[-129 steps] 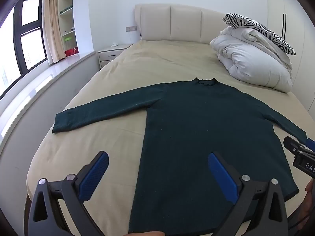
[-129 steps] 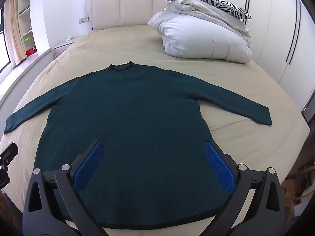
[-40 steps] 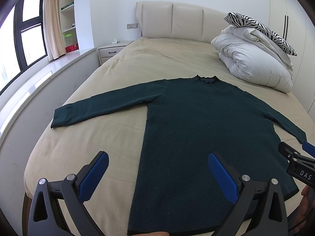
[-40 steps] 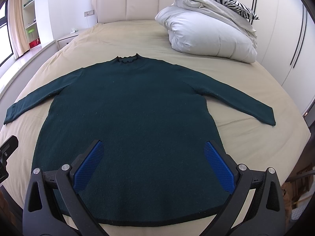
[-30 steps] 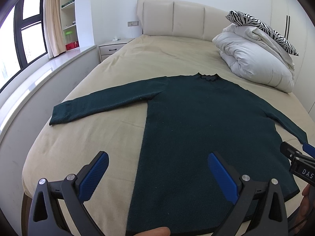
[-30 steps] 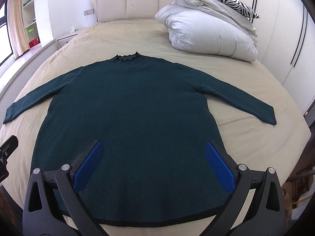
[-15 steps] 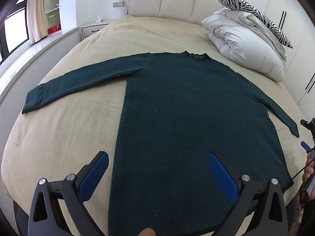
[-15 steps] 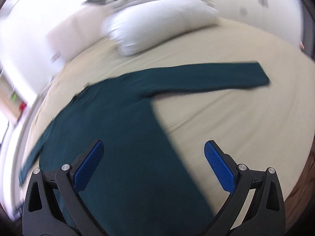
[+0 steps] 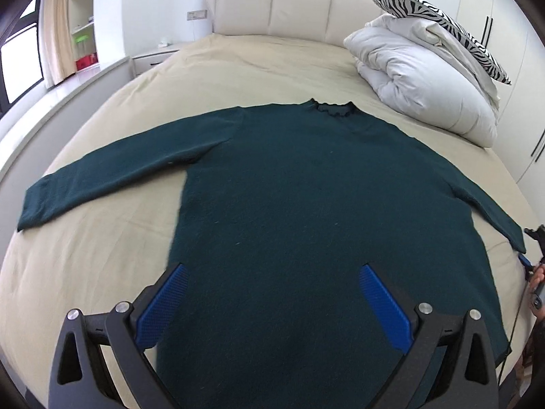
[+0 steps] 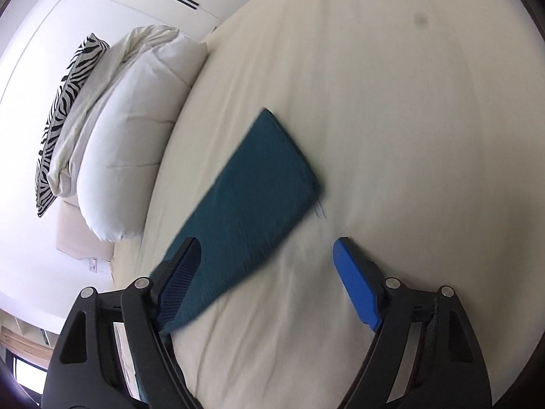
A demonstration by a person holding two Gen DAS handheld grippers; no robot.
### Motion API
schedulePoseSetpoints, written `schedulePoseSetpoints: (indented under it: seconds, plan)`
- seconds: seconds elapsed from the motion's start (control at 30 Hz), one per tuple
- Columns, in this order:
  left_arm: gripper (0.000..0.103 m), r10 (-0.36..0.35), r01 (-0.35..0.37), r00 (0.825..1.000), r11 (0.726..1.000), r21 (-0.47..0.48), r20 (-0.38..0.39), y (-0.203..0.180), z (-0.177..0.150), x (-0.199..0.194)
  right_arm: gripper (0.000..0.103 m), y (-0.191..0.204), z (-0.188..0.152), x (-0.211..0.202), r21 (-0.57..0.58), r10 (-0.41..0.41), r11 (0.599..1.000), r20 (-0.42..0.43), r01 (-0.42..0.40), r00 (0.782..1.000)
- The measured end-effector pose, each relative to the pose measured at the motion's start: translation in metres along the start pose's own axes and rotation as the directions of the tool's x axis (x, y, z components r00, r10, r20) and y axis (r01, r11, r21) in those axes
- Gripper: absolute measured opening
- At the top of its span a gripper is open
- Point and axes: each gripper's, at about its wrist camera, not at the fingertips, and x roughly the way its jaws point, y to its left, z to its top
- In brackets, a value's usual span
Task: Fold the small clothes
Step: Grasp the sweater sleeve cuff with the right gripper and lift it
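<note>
No fold is made yet: the sweater (image 9: 306,211) lies flat on the bed (image 9: 102,255). Left tool (image 9: 272,303) hangs wide open above its hem; right tool (image 10: 265,272), empty, is closing toward the sleeve cuff (image 10: 259,184) just ahead.

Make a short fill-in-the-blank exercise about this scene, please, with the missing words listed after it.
1. The dark green sweater lies spread flat on the ____.
2. On top of the folded white duvet rests a pillow with a ____ pattern.
3. The right gripper, jaws closing, is aimed at the end of one ____ of the sweater, not yet pinched.

Missing words: bed; zebra; sleeve
</note>
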Motion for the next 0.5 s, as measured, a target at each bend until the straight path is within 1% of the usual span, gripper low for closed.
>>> schedulePoseSetpoints:
  seconds: [0.03,0.1,0.2,0.23,0.27,0.3,0.4,0.5]
  plan:
    - [0.102,-0.019,0.019,1.0,1.0,-0.01,-0.01,0.002,0.002,0.004,0.066,0.0,0.01,0.009,-0.005,0.007,1.0,-0.011,-0.007,1.0]
    - [0.097,-0.083,0.081,0.996,0.996,-0.045,-0.033,0.004,0.006,0.013,0.041,0.008,0.017,0.023,-0.005,-0.013,1.0,-0.029,0.013,1.0]
    - [0.092,-0.148,0.143,0.987,0.986,-0.085,-0.056,0.006,0.012,0.027,0.021,0.019,0.023,0.037,-0.018,-0.046,0.999,-0.032,0.046,0.998]
    - [0.092,-0.178,0.172,0.982,0.98,-0.1,-0.059,0.008,0.014,0.029,0.019,0.023,0.027,0.043,-0.031,-0.058,0.998,-0.026,0.057,0.998]
    - [0.092,-0.198,0.19,0.978,0.975,-0.114,-0.06,0.009,0.016,0.032,0.015,0.025,0.022,0.037,-0.048,-0.066,0.997,-0.021,0.065,0.998]
    - [0.092,-0.211,0.202,0.976,0.971,-0.126,-0.059,0.01,0.021,0.036,0.008,0.031,0.022,0.037,-0.068,-0.078,0.995,-0.013,0.076,0.997]
    - [0.089,-0.258,0.251,0.965,0.959,-0.13,-0.038,0.01,0.036,0.041,0.007,0.062,0.015,0.03,-0.171,-0.107,0.979,0.02,0.109,0.994]
    - [0.089,-0.29,0.287,0.957,0.948,-0.137,-0.002,0.012,0.051,0.045,0.007,0.122,-0.006,0.031,-0.335,-0.108,0.935,0.036,0.114,0.993]
